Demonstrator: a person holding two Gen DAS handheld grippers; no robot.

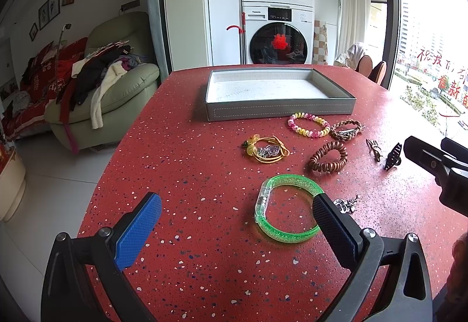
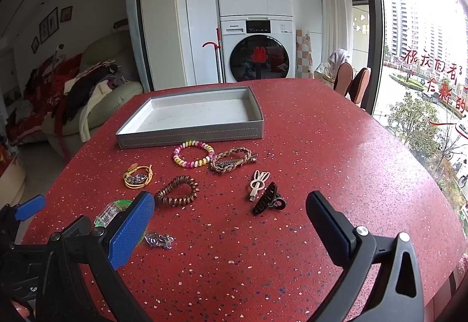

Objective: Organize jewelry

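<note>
A grey tray (image 1: 280,110) (image 2: 190,136) stands on the red speckled table, with nothing inside it. In front of it lie a pink-yellow spiral band (image 1: 308,123) (image 2: 193,157), a braided brown bracelet (image 1: 346,129) (image 2: 231,162), a gold bracelet (image 1: 266,150) (image 2: 137,175), a brown coil band (image 1: 327,158) (image 2: 177,191), a green bangle (image 1: 288,208), a black claw clip (image 2: 267,199), a rabbit-shaped clip (image 2: 257,181) and a silver charm (image 2: 159,240). My left gripper (image 1: 237,216) is open above the table, its right finger over the bangle's rim. My right gripper (image 2: 231,218) is open, just short of the claw clip.
The table (image 1: 204,249) (image 2: 321,161) drops off on the left towards a green armchair (image 1: 117,88) piled with clothes. Stacked washing machines (image 1: 275,29) stand behind the table. A window is to the right. The right gripper shows at the left wrist view's right edge (image 1: 433,164).
</note>
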